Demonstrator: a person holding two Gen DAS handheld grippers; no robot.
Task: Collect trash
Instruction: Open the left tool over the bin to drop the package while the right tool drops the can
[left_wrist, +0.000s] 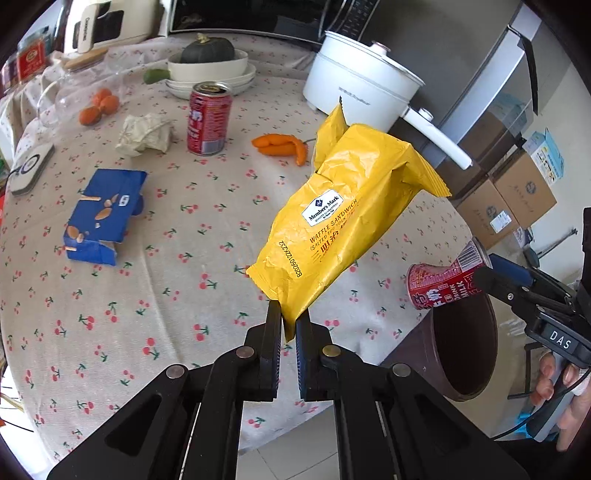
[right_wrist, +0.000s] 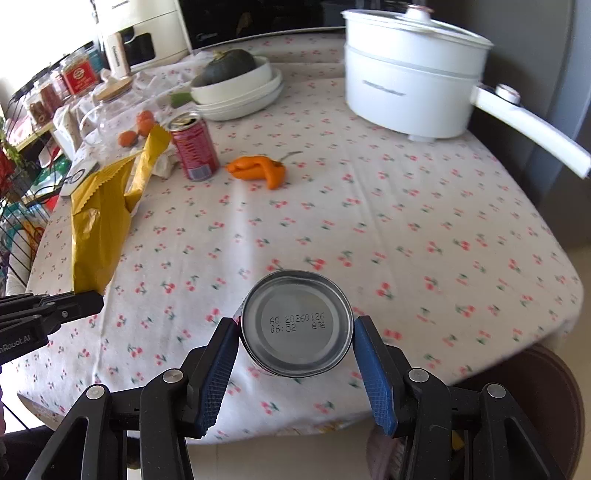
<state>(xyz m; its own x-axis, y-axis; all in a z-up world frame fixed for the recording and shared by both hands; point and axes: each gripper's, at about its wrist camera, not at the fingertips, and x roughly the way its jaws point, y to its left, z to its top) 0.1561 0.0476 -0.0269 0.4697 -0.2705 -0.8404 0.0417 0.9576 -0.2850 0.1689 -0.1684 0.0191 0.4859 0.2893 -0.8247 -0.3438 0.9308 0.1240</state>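
Observation:
My left gripper (left_wrist: 289, 320) is shut on a corner of a yellow waffle-sandwich bag (left_wrist: 347, 218) and holds it up over the table; the bag also shows in the right wrist view (right_wrist: 103, 221). My right gripper (right_wrist: 295, 332) is shut on a red milk-drink can (right_wrist: 297, 325), bottom toward the camera. In the left wrist view this can (left_wrist: 447, 277) hangs tilted just above a dark brown bin (left_wrist: 465, 350) off the table's right edge. On the table stand another red can (left_wrist: 209, 118), a crumpled paper wad (left_wrist: 146, 134) and a torn blue carton (left_wrist: 103, 218).
The cherry-print tablecloth (left_wrist: 166, 295) also carries an orange pepper (left_wrist: 282, 146), small oranges (left_wrist: 98, 107), a squash in white bowls (left_wrist: 208, 62), a white electric pot (left_wrist: 362, 81) with a long handle, and a glass jar (left_wrist: 70, 92). Cardboard boxes (left_wrist: 509, 203) stand on the floor.

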